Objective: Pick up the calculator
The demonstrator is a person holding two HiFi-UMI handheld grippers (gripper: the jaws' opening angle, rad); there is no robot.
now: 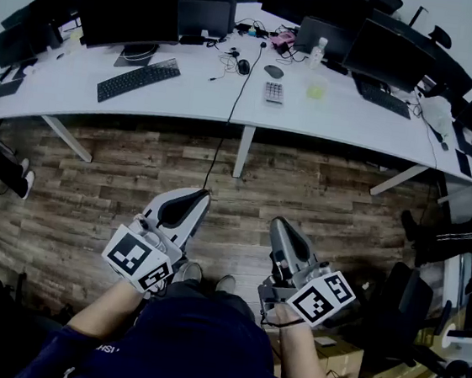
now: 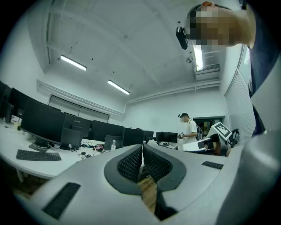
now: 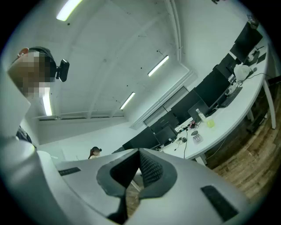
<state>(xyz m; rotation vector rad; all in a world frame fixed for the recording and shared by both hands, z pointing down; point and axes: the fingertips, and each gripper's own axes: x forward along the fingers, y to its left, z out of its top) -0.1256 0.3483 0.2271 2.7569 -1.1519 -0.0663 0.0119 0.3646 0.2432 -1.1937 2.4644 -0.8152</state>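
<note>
Grey and small, the rectangular push-button calculator (image 1: 273, 92) lies flat near the middle of the long curved white desk (image 1: 345, 120). A dark computer mouse (image 1: 273, 71) sits behind it and a pale yellow-green pad of notes (image 1: 316, 91) lies just to its right. A thin black cable (image 1: 240, 91) runs down past its left side and over the desk edge. Farther left is a black keyboard (image 1: 138, 79), and a clear plastic bottle (image 1: 317, 53) stands behind the notes, before a row of black monitors (image 1: 129, 12). Both tools are held low in front of the person's waist, over the brown wood-plank floor (image 1: 136, 173) and well apart from the desk. The calculator lies far ahead of them, roughly in line with the gap between the two. The left gripper (image 1: 204, 194) has its jaws clenched, its ribbed black pads (image 2: 129, 165) meeting at the tips with only floor showing behind them. The right gripper (image 1: 278, 223) is likewise closed, its pads (image 3: 151, 169) touching at the tips and holding nothing. In the right gripper view the calculator shows small on the desk, up and to the right of the jaw tips.
</note>
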